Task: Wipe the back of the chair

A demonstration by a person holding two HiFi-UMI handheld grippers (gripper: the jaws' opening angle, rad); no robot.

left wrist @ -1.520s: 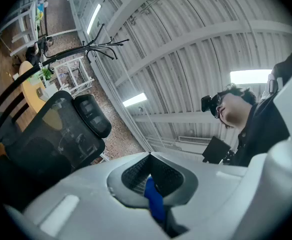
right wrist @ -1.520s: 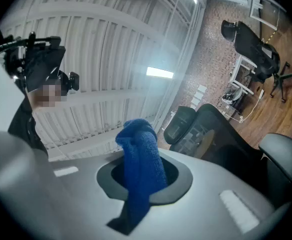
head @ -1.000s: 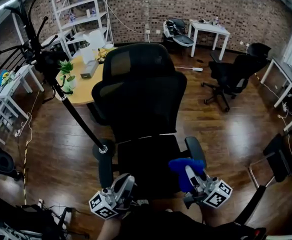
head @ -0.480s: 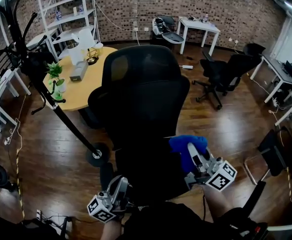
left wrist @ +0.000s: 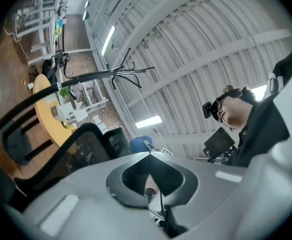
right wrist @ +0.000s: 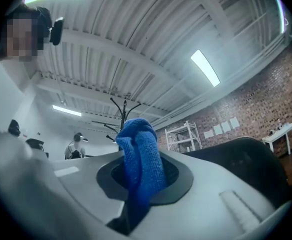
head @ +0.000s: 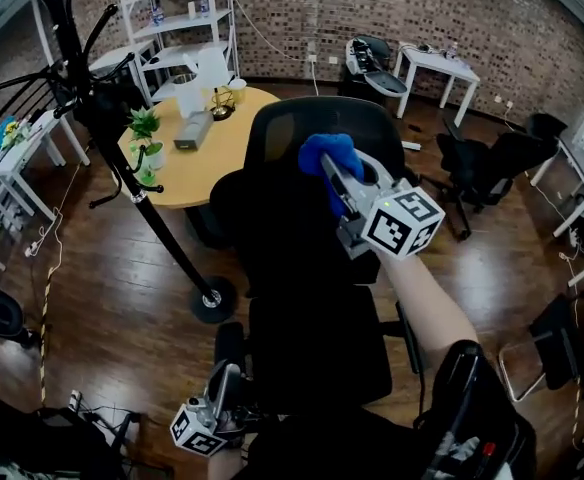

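Observation:
A black office chair stands in front of me, its mesh back (head: 292, 218) upright beyond the seat (head: 312, 338). My right gripper (head: 332, 173) is raised in front of the top of the chair back and shut on a blue cloth (head: 324, 158); whether the cloth touches the chair cannot be told. In the right gripper view the blue cloth (right wrist: 142, 164) stands bunched between the jaws, with the chair back (right wrist: 246, 159) at the right. My left gripper (head: 222, 383) hangs low at the seat's front left corner, jaws together and holding nothing. The left gripper view looks up past the chair back (left wrist: 86, 144) to the cloth (left wrist: 138, 144).
A black coat stand (head: 132, 173) leans at the left, its base (head: 214, 298) next to the chair. Behind it is a round yellow table (head: 212, 158) with a plant and boxes. Another black chair (head: 492, 163), a white table (head: 437, 66) and shelves (head: 172, 13) stand further back.
My right gripper has lifted the blue cloth from beside the seat's right armrest up to the top of the chair back. The left gripper has stayed low.

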